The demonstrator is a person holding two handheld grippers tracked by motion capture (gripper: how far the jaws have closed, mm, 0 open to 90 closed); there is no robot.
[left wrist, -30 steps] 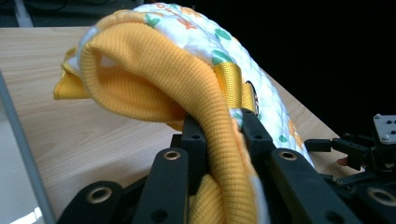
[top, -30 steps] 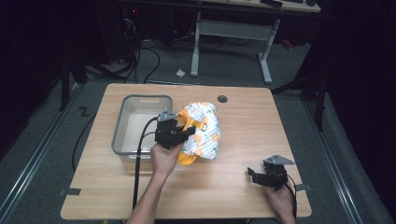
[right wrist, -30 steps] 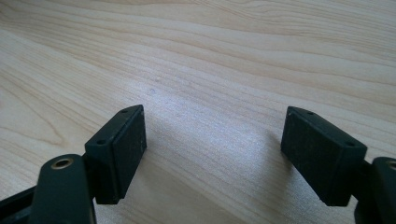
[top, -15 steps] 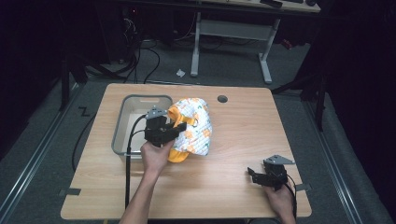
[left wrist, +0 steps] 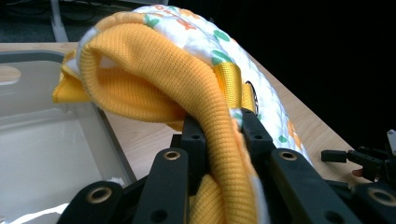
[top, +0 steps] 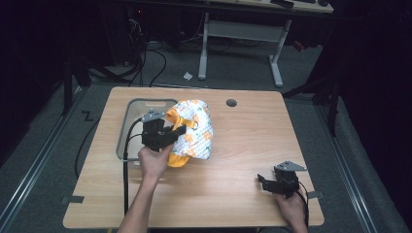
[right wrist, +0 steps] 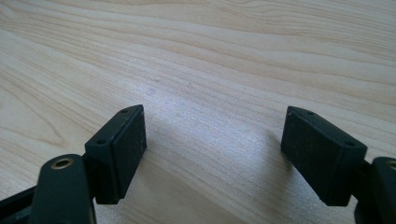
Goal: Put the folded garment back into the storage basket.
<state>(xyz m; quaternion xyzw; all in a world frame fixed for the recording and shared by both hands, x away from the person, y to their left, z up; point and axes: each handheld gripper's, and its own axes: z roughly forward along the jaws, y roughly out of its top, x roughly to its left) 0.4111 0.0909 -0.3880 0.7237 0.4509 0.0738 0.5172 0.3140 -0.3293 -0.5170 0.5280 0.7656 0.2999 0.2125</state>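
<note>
The left gripper (top: pixel 176 132) pinches a small quilted garment (top: pixel 194 133), white with orange and green print and a yellow knit lining. In the left gripper view the jaws are pressed onto a thick fold of the yellow ribbed cloth (left wrist: pixel 219 140), which bulges up between them and arches forward over them. Held by that one bunched edge, most of the garment hangs ahead of the jaws and droops onto the table (top: pixel 233 194), its far end reaching over the rim of the clear plastic bin (top: pixel 127 127) that lies to the gripper's side. A grip on the doubled-over lining probably gives the jaws enough bulk to hold without slipping while the piece is carried; the likely aim is to bring it over the bin.

The right gripper (top: pixel 265 183) rests well apart, near the table's front corner. In the right gripper view its jaws stand wide apart with bare wood between them, holding nothing, apparently parked out of the way.
</note>
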